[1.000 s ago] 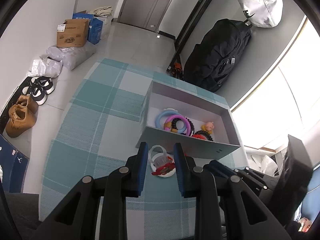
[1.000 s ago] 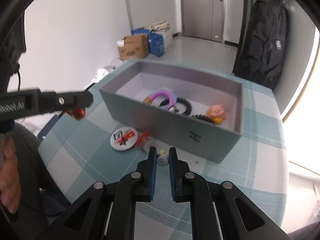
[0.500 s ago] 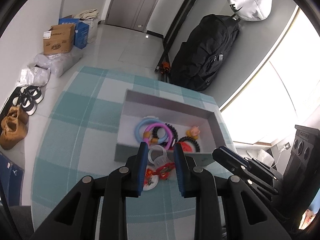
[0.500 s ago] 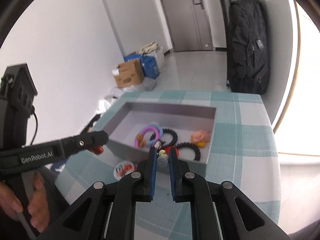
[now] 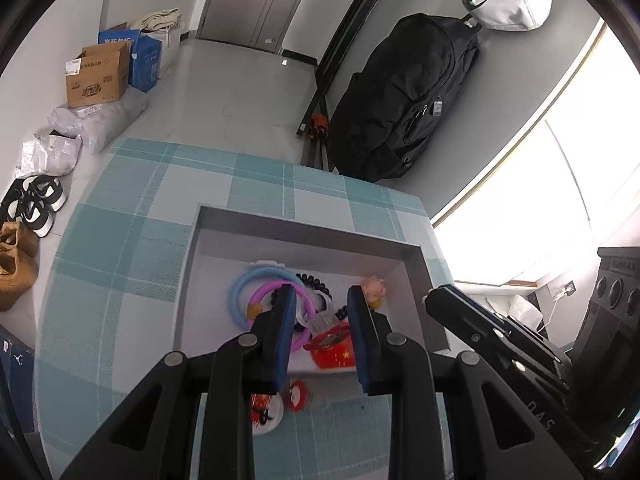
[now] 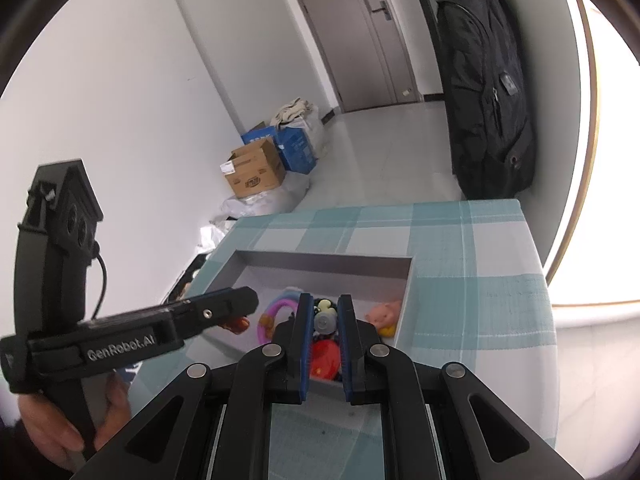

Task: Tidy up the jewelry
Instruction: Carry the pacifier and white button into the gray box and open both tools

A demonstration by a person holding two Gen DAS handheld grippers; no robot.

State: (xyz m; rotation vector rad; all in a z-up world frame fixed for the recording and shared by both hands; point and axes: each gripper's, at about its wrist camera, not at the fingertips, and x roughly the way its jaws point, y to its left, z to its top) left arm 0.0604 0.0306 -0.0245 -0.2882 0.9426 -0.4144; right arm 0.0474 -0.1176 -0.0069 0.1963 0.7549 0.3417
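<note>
An open grey box [image 5: 308, 236] on the teal check tablecloth holds a blue ring [image 5: 239, 298], a pink ring [image 5: 266, 291], a black bead bracelet [image 5: 314, 282], a pink pig charm [image 5: 374, 286] and a red badge [image 5: 336, 357]. My left gripper [image 5: 320, 296] hangs over the box's near side, shut on a clear piece with a red clip [image 5: 325, 327]. My right gripper [image 6: 325, 300] is also over the box [image 6: 320, 262], shut on a small grey and yellow charm [image 6: 326, 320]. The left gripper [image 6: 244, 300] reaches in from the left in the right wrist view.
A round white badge [image 5: 264, 414] and a small red piece [image 5: 297, 394] lie on the cloth in front of the box. The right gripper [image 5: 436, 300] is close on the right. A hand [image 6: 48, 428] holds the left tool. Black backpack [image 5: 400, 100], cartons [image 5: 98, 76] and shoes [image 5: 38, 204] are on the floor.
Both grippers have moved from the cloth in front of the box to above it, each carrying its piece. The right gripper has also risen and rolled.
</note>
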